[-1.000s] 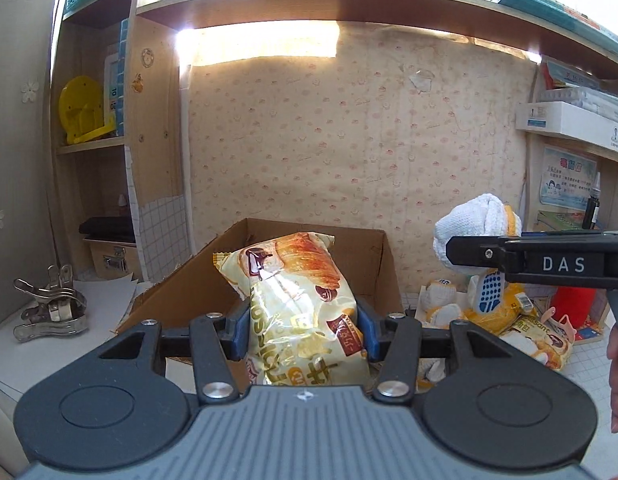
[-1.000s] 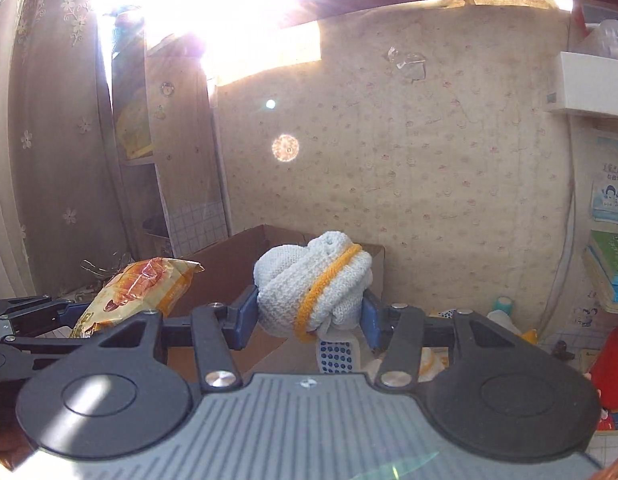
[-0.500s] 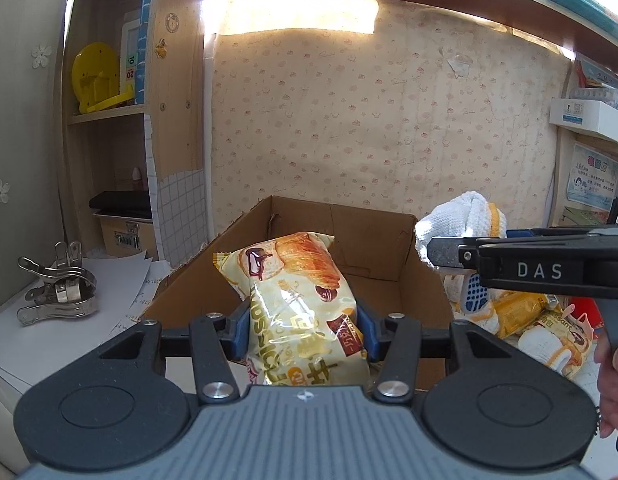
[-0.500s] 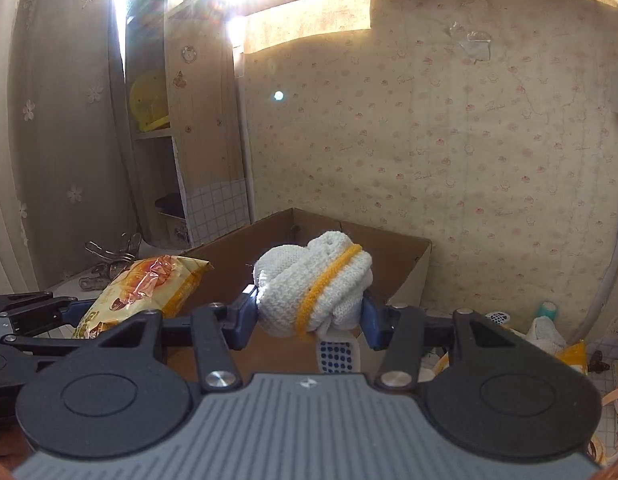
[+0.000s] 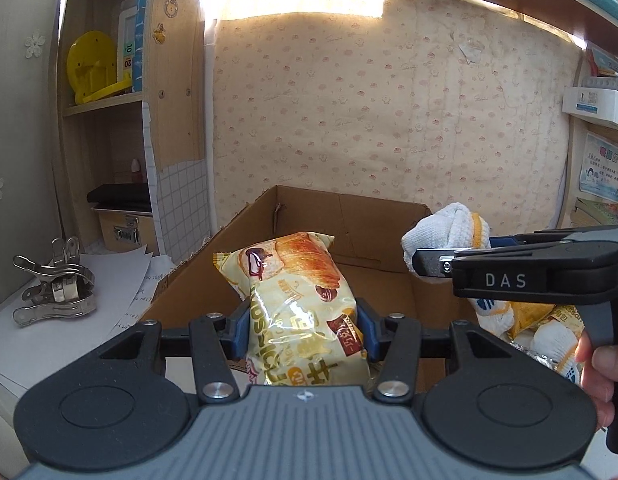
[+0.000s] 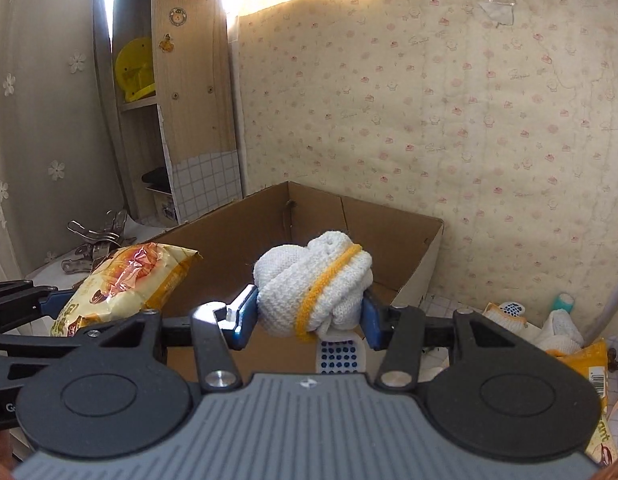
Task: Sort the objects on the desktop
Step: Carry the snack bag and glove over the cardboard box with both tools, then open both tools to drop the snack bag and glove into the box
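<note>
The left gripper has its fingers clamped on a bread packet; the right gripper grips a rolled glove. Both hang over the cardboard box, whose visible floor looks bare. Best lower each well inside before releasing.

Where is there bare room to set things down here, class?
Inside the cardboard box, the brown floor between its walls looks bare. White paper lies free between the metal clips and the box. Right of the box, gloves and snack packets crowd together.
</note>
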`<state>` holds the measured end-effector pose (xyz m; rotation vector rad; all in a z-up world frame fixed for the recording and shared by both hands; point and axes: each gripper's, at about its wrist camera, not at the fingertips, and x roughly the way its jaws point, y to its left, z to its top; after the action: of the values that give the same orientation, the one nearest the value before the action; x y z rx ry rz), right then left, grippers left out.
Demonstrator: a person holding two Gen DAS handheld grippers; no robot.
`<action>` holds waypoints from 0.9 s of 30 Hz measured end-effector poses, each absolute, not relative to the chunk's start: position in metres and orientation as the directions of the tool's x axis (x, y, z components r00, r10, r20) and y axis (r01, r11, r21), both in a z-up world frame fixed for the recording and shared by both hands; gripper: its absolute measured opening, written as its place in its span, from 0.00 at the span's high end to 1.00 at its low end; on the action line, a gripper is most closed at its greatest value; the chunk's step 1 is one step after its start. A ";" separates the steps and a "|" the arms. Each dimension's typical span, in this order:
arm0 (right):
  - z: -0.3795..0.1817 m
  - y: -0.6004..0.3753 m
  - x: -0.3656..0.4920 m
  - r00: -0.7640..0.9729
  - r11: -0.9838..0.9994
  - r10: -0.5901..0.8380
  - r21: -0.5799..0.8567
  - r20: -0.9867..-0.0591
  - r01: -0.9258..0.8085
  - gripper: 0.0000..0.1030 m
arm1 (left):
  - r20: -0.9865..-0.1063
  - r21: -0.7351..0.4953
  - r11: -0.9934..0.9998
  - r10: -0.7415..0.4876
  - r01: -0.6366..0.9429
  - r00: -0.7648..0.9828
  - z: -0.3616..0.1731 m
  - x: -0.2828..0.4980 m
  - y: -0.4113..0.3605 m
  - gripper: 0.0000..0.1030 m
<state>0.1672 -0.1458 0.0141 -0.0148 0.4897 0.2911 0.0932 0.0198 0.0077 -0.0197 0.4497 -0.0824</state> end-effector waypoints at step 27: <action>0.003 -0.146 0.190 0.838 0.961 0.263 0.053 -0.478 -0.271 0.42 | -0.454 -0.024 0.996 -0.085 0.083 0.887 0.005 0.110 0.018 0.46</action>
<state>0.1901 -0.1455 0.0030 -0.0167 0.5034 0.2827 0.1101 0.0176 0.0051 -0.0038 0.4718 -0.0875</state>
